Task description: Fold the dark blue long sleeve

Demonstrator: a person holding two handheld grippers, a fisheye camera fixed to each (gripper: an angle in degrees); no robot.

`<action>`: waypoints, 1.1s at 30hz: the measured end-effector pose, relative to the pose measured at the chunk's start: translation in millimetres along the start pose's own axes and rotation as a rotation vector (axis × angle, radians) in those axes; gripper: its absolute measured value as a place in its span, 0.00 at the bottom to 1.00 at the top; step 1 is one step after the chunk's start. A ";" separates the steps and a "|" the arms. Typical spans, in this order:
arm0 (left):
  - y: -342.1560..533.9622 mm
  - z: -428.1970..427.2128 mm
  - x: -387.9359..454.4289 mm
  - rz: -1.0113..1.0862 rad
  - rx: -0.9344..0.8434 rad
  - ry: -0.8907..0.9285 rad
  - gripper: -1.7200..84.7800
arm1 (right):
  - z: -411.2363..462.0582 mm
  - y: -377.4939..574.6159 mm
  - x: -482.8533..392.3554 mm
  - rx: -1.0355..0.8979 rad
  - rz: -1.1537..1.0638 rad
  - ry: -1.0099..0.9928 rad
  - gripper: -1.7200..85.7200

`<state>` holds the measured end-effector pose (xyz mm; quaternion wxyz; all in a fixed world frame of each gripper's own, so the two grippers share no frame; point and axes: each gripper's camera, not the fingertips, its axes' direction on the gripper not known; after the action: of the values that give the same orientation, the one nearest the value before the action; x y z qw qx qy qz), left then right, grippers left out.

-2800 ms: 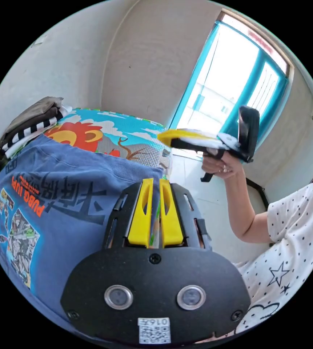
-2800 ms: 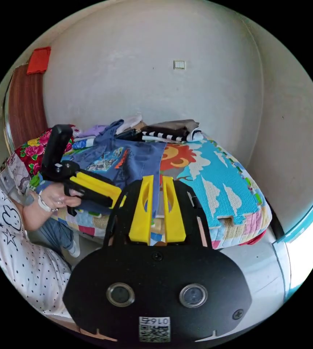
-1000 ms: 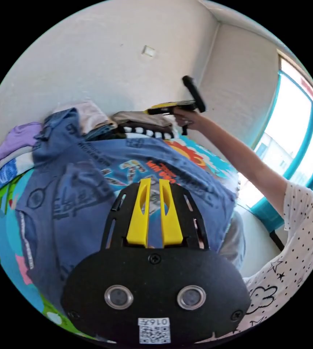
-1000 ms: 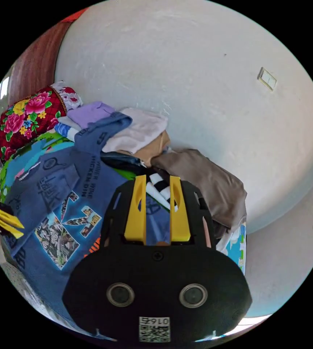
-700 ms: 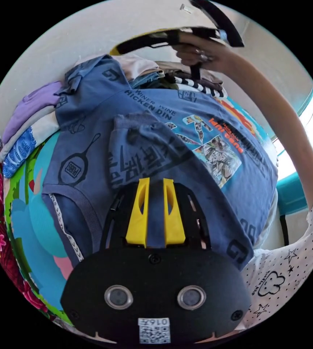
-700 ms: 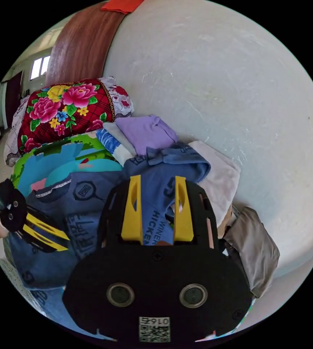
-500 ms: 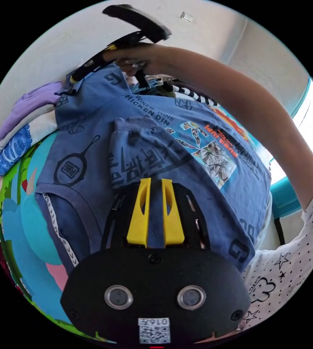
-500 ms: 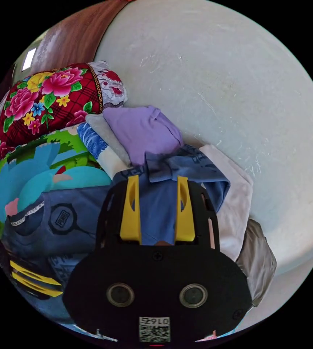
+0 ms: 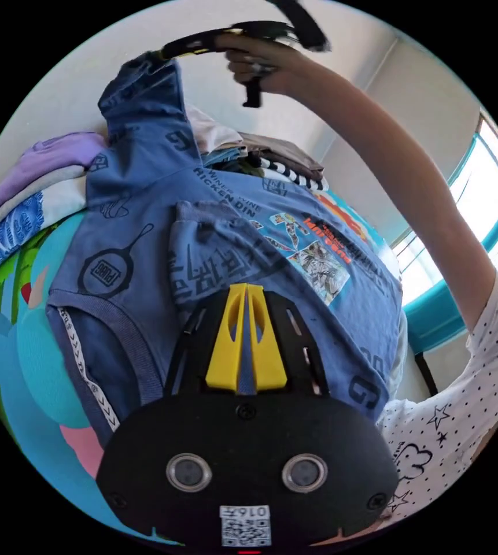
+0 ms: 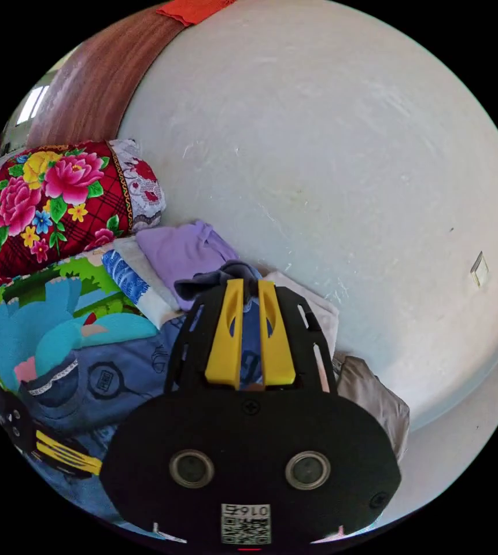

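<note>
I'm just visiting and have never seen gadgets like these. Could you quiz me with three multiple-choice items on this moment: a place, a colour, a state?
1. Where does the purple folded garment lie?
A. by the wall
B. on the floor
C. on a chair

2. What colour are the left gripper's jaws?
A. red
B. yellow
C. green

3. What is the right gripper doing with the blue sleeve?
A. hovering open
B. pinching it, lifted
C. pressing it flat

Answers: 1 A, it lies in the pile against the white wall. 2 B, both jaws are yellow. 3 B, the sleeve hangs raised from closed jaws.
</note>
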<state>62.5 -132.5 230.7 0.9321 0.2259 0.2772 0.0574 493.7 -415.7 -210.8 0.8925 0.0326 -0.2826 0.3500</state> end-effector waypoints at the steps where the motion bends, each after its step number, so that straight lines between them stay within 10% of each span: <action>1: 8.0 -14.4 -5.8 -0.028 0.081 0.030 0.02 | -34.2 13.3 2.5 0.015 -0.015 -0.064 0.07; 7: 50.0 -97.3 -10.5 -0.143 0.355 0.249 0.08 | -162.8 129.0 -12.8 -0.031 -0.063 -0.240 0.08; 13: 105.8 -134.5 82.6 0.008 0.286 -0.074 0.10 | -137.9 282.0 -80.6 -0.381 0.051 -0.510 0.09; 33: 176.2 -18.2 232.2 0.179 -0.050 -0.374 0.14 | -163.3 418.0 -123.8 -0.324 0.206 -0.295 0.14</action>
<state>250.8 85.6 183.0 0.9639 0.2330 0.0766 0.1040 229.9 -134.2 -471.3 0.7947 -0.0894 -0.4641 0.3808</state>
